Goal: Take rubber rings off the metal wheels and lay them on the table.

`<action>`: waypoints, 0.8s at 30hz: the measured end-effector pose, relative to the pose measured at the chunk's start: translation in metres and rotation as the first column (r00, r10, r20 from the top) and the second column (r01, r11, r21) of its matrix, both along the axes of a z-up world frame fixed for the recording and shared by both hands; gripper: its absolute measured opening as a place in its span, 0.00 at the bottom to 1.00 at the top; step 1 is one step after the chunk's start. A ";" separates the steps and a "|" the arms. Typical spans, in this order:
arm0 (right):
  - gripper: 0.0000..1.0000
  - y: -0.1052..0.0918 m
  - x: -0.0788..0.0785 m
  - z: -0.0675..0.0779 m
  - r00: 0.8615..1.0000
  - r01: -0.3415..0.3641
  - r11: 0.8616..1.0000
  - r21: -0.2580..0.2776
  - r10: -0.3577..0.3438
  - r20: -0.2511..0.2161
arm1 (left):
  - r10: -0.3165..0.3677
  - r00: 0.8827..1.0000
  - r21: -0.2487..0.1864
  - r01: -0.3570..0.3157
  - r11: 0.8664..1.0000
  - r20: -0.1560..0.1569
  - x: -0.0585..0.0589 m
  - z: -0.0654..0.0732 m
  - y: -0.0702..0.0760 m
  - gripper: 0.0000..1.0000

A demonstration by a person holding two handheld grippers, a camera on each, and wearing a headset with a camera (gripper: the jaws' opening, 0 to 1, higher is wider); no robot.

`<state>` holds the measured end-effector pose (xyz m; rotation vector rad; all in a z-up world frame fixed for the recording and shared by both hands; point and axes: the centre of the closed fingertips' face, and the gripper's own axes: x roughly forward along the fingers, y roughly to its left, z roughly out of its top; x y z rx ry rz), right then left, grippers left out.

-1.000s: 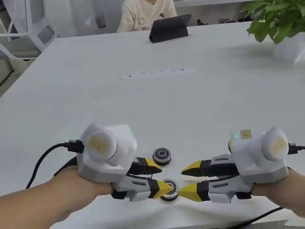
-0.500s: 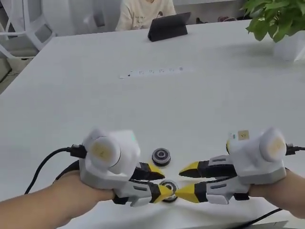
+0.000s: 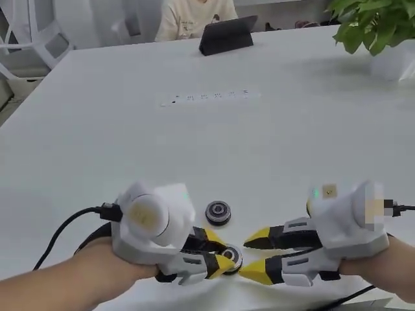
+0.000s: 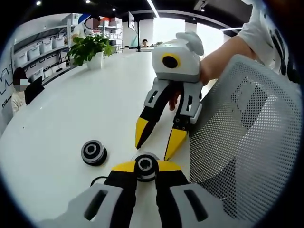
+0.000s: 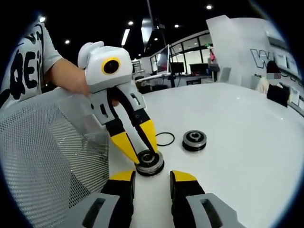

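Drawn closer together than a second ago, the yellow tips of the left gripper (image 3: 222,254), clamped on the near metal wheel (image 4: 145,167), flat on the smooth white table (image 3: 194,149). Beyond it, a thin black rubber ring (image 5: 165,138) lying loose beside a second grooved wheel (image 3: 218,212). At right, the right gripper (image 3: 248,256), fingers apart, tips just beside the clamped wheel. Farther back, a power strip (image 3: 207,97), a tablet (image 3: 225,35), a leafy plant (image 3: 373,26).
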<state>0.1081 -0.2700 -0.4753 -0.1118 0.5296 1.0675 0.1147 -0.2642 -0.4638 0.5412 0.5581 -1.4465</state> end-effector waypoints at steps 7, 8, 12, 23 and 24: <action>0.26 0.003 0.001 -0.001 1.000 -0.001 1.000 0.000 0.001 0.007 | -0.019 0.999 0.003 0.019 1.000 0.041 -0.001 0.001 0.000 0.09; 0.26 0.004 0.001 -0.001 1.000 -0.001 1.000 0.001 0.001 0.007 | -0.017 0.999 0.003 0.017 1.000 0.047 -0.001 0.001 0.000 0.09; 0.25 0.005 0.003 -0.002 1.000 -0.004 1.000 -0.008 0.004 0.014 | -0.021 0.998 0.004 0.021 1.000 0.062 0.000 0.003 -0.001 0.07; 0.20 0.011 -0.001 -0.002 0.998 -0.033 0.998 -0.052 0.036 0.053 | 0.003 0.999 -0.014 -0.002 1.000 0.045 0.000 0.002 0.000 0.07; 0.20 0.010 -0.001 -0.002 0.998 -0.033 0.998 -0.054 0.036 0.056 | 0.003 0.999 -0.014 -0.003 1.000 0.045 0.000 0.002 0.000 0.07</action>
